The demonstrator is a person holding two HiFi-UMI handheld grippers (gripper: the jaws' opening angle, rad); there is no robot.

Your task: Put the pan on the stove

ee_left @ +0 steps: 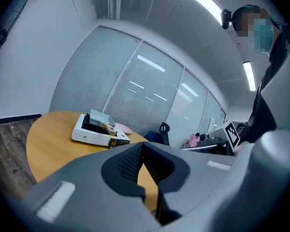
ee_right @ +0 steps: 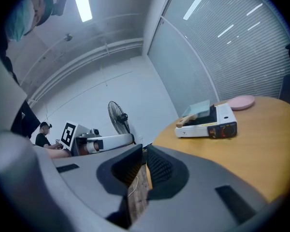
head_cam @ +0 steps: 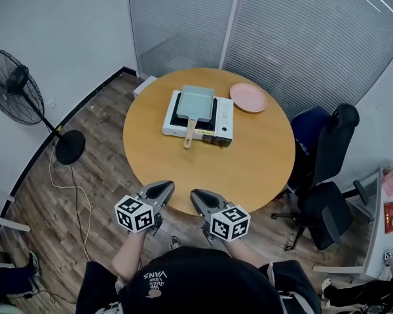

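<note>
Closest in: black cap [head_cam: 196,283] with "VANS" in white, upside down from up here. Smaller print under it, too tiny to read.

Just past that, left gripper [head_cam: 162,187] pinched fully together with nothing in it, hovering off the near edge of the round wooden table [head_cam: 249,169]. Right gripper [head_cam: 198,196] just beside it, jaws a thin slit apart, also empty, only floor visible through the gap. Black-and-white square marker cubes [head_cam: 134,214] on both.

Further out, toward the far edge of the table: white portable stove [head_cam: 224,120] with the pale blue-green rectangular pan [head_cam: 196,101] already sitting on the burner, wooden handle [head_cam: 190,138] poking out over the stove's front toward the near edge. Small dark logo on the stove's side and a yellow strip label along the front by the knob, can't read either. Pink plate [head_cam: 248,97] just beside the stove on the right, at the far edge, not touching it.

Off the table: black standing fan [head_cam: 13,87] on the floor at left, dark office chair [head_cam: 327,156] at right.
</note>
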